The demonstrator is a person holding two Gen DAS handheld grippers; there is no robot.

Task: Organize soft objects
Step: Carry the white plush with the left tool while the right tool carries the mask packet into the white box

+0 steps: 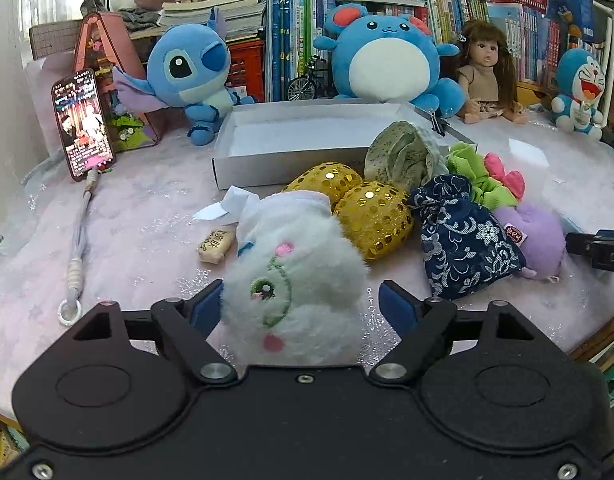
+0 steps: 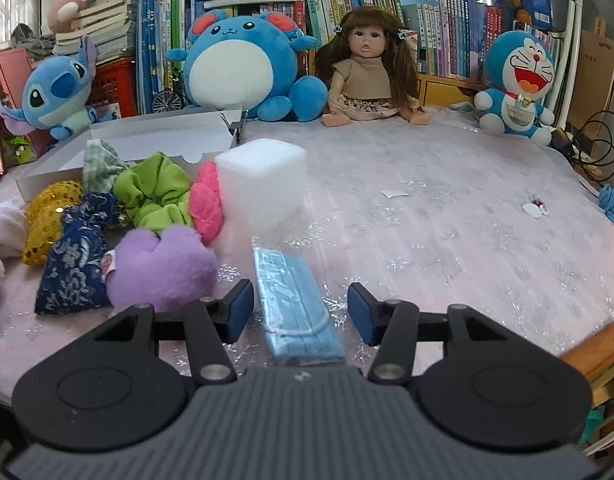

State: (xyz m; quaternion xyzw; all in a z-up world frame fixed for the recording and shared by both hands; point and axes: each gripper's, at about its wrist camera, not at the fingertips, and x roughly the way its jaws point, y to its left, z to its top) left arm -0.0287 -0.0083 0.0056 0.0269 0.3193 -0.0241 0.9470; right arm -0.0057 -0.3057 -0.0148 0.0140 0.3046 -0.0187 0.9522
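Note:
A white fluffy plush (image 1: pixel 295 280) lies between the fingers of my left gripper (image 1: pixel 301 308), which is open around it; the left pad touches the fur, the right pad stands apart. Behind it lie two gold sequin pouches (image 1: pixel 371 216), a navy floral pouch (image 1: pixel 463 240), a purple plush (image 1: pixel 535 236), a green scrunchie (image 1: pixel 479 172) and a speckled cloth bag (image 1: pixel 403 156). An open white box (image 1: pixel 307 136) stands behind them. My right gripper (image 2: pixel 301 314) is open over a packed blue face mask (image 2: pixel 295 304). A white foam block (image 2: pixel 263 184) stands ahead of it.
A phone (image 1: pixel 83 124) with a cable leans at the left. Large plush toys (image 1: pixel 387 52), a doll (image 2: pixel 367 68) and a bookshelf line the back. A small wrapped sweet (image 1: pixel 215 246) lies by the white plush. The table edge (image 2: pixel 599 340) runs at the right.

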